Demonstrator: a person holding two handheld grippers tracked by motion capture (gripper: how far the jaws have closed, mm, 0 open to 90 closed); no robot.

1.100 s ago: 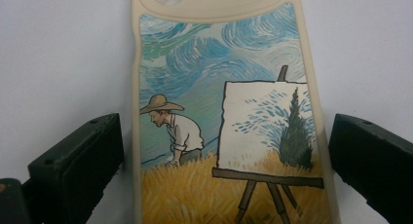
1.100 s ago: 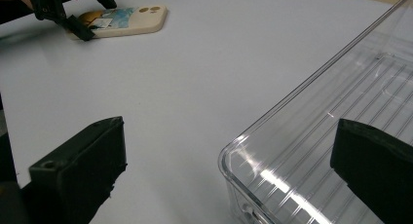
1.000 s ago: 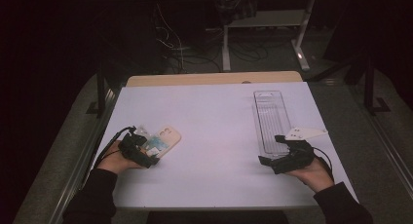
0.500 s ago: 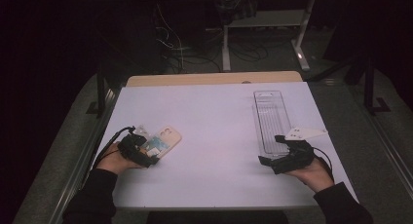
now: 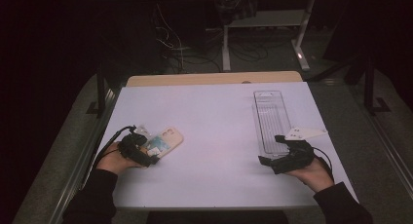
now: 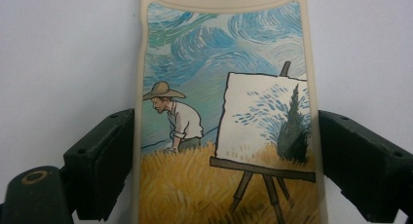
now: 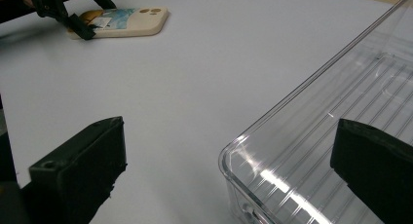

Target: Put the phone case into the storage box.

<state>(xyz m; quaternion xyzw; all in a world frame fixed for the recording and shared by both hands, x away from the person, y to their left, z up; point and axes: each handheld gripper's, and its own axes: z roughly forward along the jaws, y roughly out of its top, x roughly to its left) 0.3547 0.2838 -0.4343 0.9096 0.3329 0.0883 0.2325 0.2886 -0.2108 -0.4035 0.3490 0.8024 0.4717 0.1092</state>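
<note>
Cream-coloured and soft-looking, a flat phone case with a printed painting lies on the white counter near its left front part. The print shows a man in a straw hat bending in a yellow field, a canvas on a wooden easel beside him, and a sky of blue swirls. I can read no brand name or other writing on the case. In the right gripper view the far end of the case has three small round holes for the camera.

The left claw stands around the lower part of this case, one black jaw at each long side. Its jaws have just been closing, with the case between them. The left jaw seems to be at the edge of the case, the right one just beside the other edge with a thin gap, so the case is not yet clamped.

The right claw is wide open near the right front part of the counter. Between its jaws is the near corner of a long clear plastic tray with a ribbed bottom, and the jaws do not touch it. No label is readable on the tray.
</note>
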